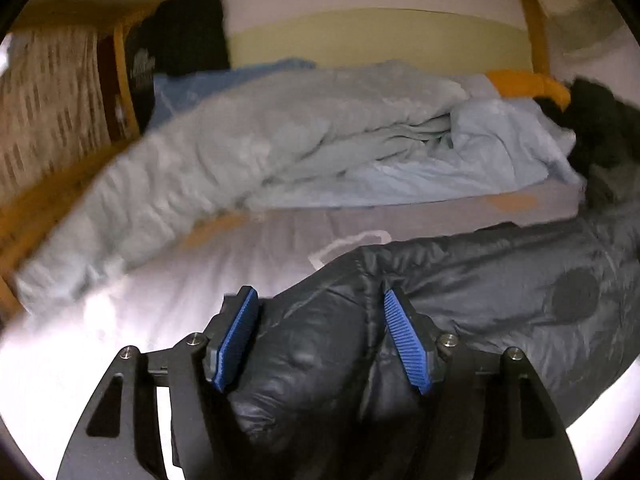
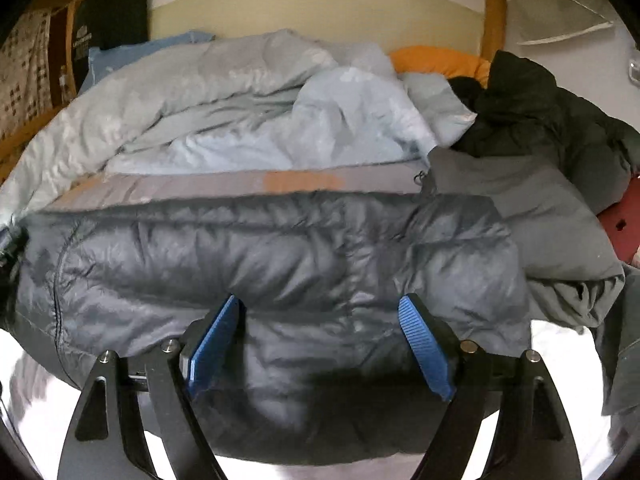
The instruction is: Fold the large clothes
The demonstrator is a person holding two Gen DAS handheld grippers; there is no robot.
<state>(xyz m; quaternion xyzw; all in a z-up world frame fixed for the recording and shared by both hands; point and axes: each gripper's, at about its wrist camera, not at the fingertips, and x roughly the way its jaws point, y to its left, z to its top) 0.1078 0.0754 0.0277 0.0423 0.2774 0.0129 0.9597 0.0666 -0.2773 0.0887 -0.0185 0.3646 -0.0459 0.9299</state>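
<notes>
A dark puffer jacket (image 2: 256, 248) lies spread across the near side of a bed (image 1: 120, 312), a rumpled pale blue duvet (image 2: 224, 104) heaped beyond it. The left hand-held gripper (image 1: 318, 312) and the right hand-held gripper (image 2: 320, 320) both stand wide open over the jacket, gripping nothing.

Both mounted behind the fingers, tilted down toward the bed (image 1: 120, 320), facing its headboard end. Left view close over one end of the dark puffer jacket (image 1: 480, 280); right view close over its middle (image 2: 240, 248). Shared: jacket, pale blue duvet (image 1: 280, 128) beyond
</notes>
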